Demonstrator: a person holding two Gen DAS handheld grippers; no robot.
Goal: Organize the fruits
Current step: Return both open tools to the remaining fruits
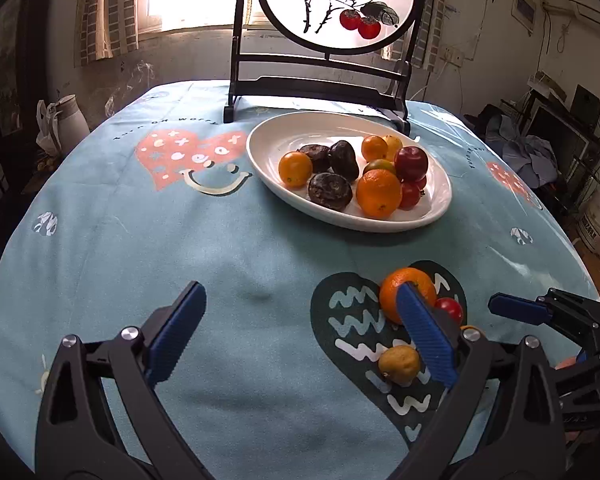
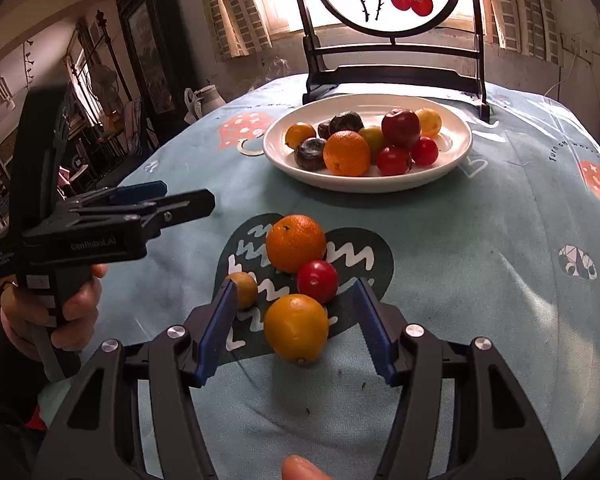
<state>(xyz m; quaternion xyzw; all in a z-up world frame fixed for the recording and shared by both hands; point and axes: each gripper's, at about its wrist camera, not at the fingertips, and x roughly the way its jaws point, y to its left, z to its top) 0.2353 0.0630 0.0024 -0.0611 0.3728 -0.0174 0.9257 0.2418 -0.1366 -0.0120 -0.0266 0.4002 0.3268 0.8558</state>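
Between the parted blue-padded fingers of the right gripper (image 2: 296, 330), on the near lobe of the dark heart printed on the pale blue tablecloth (image 2: 480, 288), sits a smooth yellow-orange fruit (image 2: 296, 328), its little stem button turned toward the camera. The pads stand wide on either side of it and neither seems to touch its skin, so nothing is clamped yet. It lies dead ahead of these fingers, and being nearly round it offers no long axis to line up with; a straight advance and a squeeze looks enough.

Working out from that dark heart: just beyond the yellow-orange fruit is a small glossy red fruit (image 2: 317, 281), touching or almost touching it, and past that a dimpled orange mandarin (image 2: 296, 243). Off the heart's left edge, just beside the right gripper's left pad, rests a small dull tan fruit (image 2: 245, 289).

The left gripper (image 1: 300, 336) hangs over bare cloth to the left of the heart, its fingers also spread and holding nothing; the loose fruits lie off to its right, so the right gripper is plainly the nearer one.

Farther back from the heart, well apart from it, is the white oval ceramic plate (image 2: 452, 160) already piled with oranges, red fruits and dark wrinkled ones, which I judge is where the loose four are bound
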